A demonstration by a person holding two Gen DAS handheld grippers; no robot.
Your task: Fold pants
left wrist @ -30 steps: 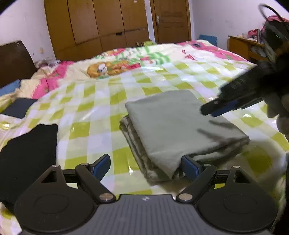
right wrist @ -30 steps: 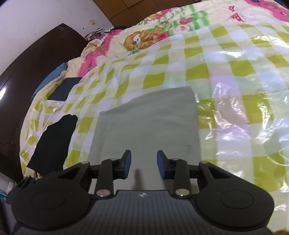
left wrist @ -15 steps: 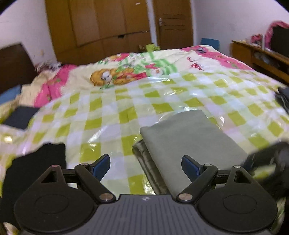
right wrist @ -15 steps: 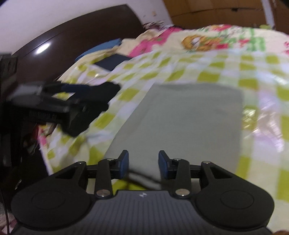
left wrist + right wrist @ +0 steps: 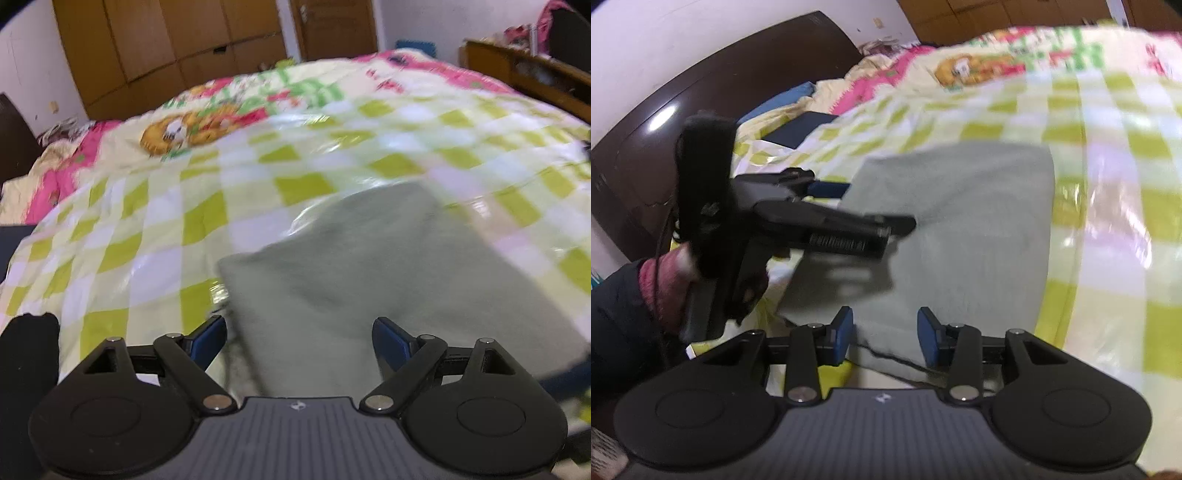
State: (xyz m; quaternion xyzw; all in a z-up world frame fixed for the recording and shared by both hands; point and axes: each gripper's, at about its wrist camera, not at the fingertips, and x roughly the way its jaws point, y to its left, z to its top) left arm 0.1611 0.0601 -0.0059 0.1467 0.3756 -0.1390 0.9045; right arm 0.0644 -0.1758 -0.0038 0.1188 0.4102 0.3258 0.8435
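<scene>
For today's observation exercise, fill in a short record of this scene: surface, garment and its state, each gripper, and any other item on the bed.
surface: bed with green-checked cover
garment: grey pants, folded into a flat rectangle
left gripper: open, over the near edge of the pants, holding nothing
right gripper: open, at the near edge of the pants, holding nothing
other item: black cloth at the left edge of the bed
image quality: motion-blurred
</scene>
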